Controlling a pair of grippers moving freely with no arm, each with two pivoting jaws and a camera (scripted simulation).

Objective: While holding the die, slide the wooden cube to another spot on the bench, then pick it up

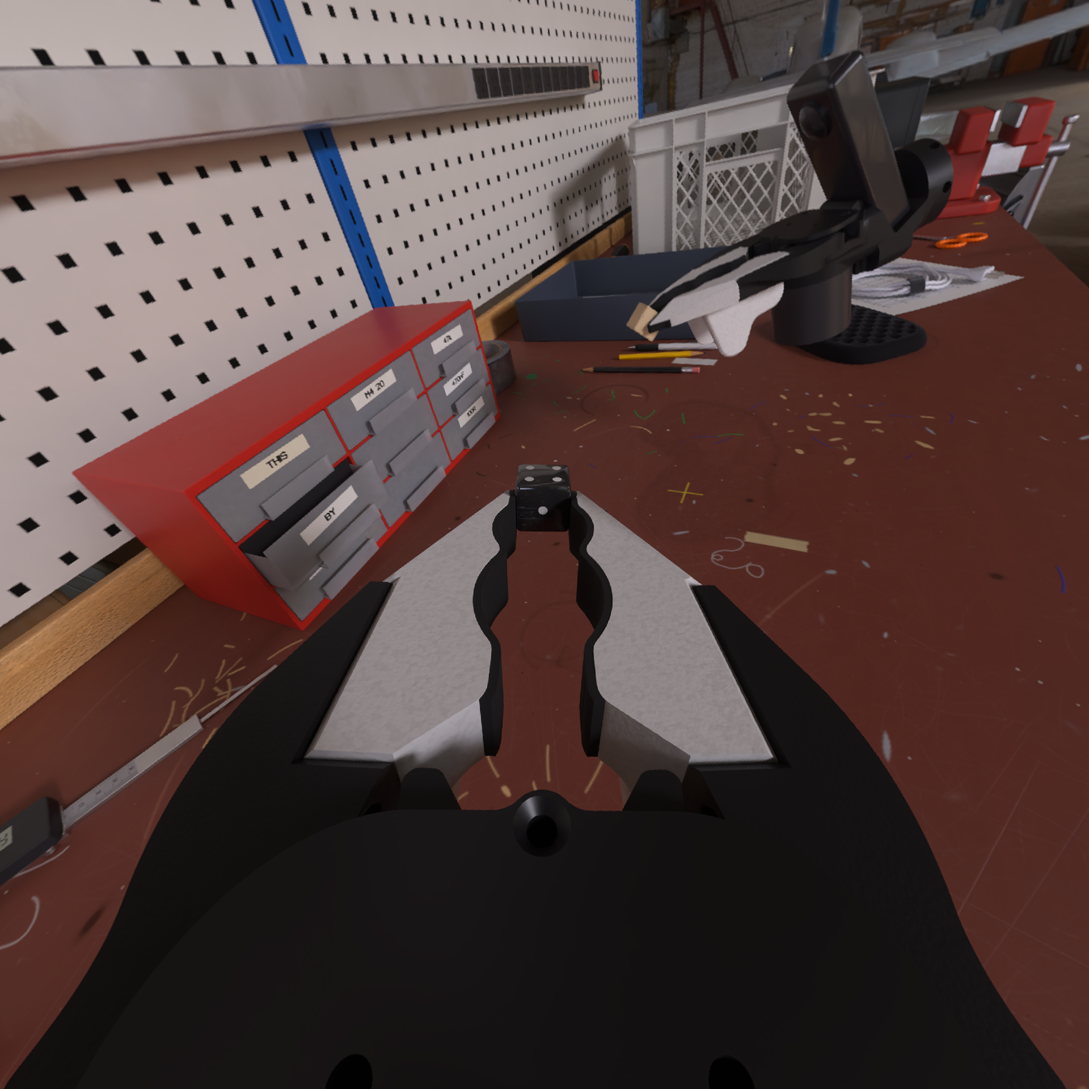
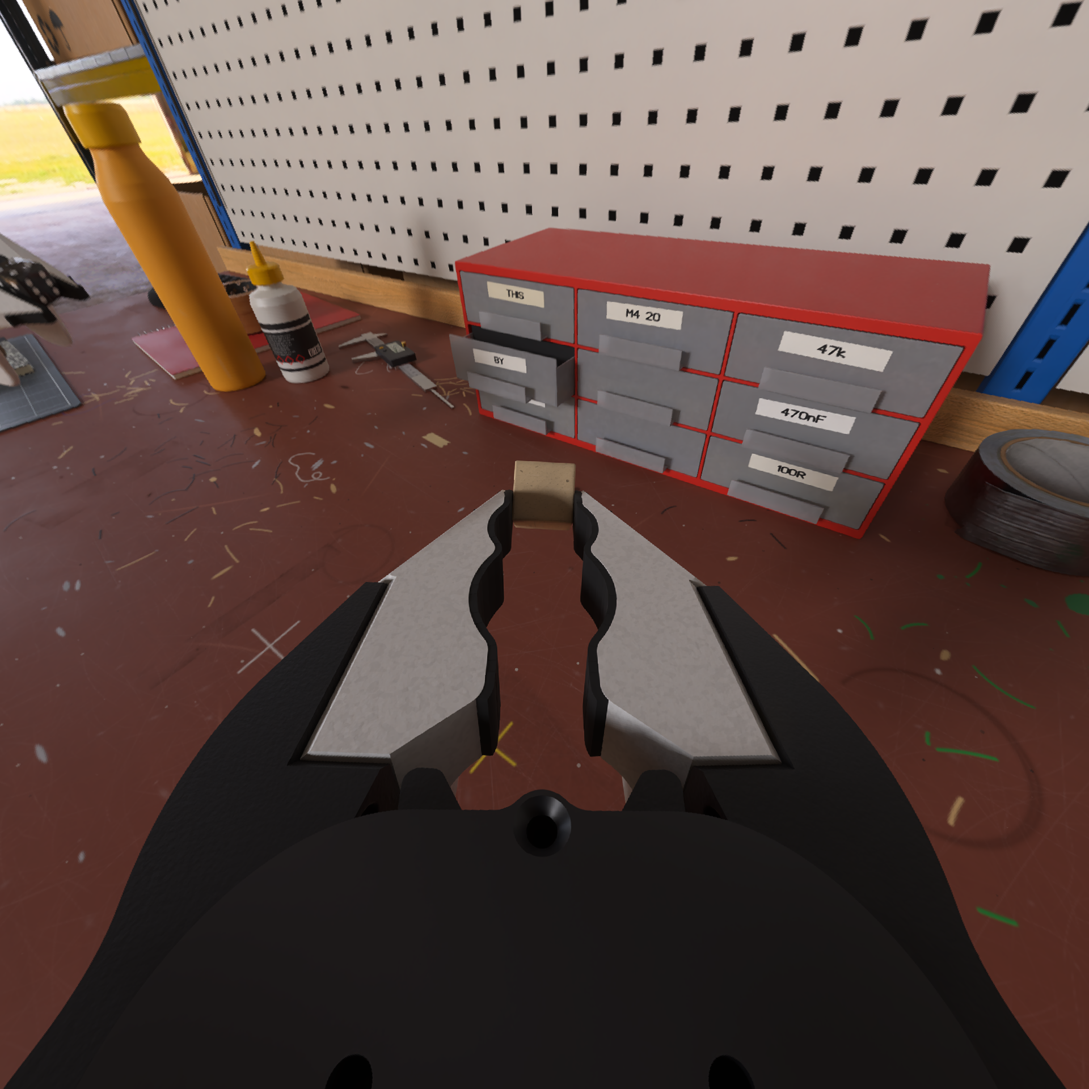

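Note:
My left gripper (image 1: 543, 507) is shut on a black die with white pips (image 1: 543, 498), held between the fingertips above the dark red bench (image 1: 766, 648). My right gripper (image 2: 543, 501) is shut on a small tan wooden cube (image 2: 543, 492), held at the fingertips. In the left wrist view the right gripper (image 1: 648, 324) shows farther off at the upper right, with the wooden cube (image 1: 639, 321) at its tips, lifted above the bench near several pencils.
A red drawer cabinet (image 1: 330, 448) (image 2: 736, 377) stands against the pegboard, one drawer pulled out. A dark blue tray (image 1: 595, 300), white crate (image 1: 719, 182), black stand (image 1: 848, 330), red vise (image 1: 996, 153). Orange bottle (image 2: 159, 247), glue bottle (image 2: 286, 324), caliper (image 2: 395, 359), tape roll (image 2: 1031, 501).

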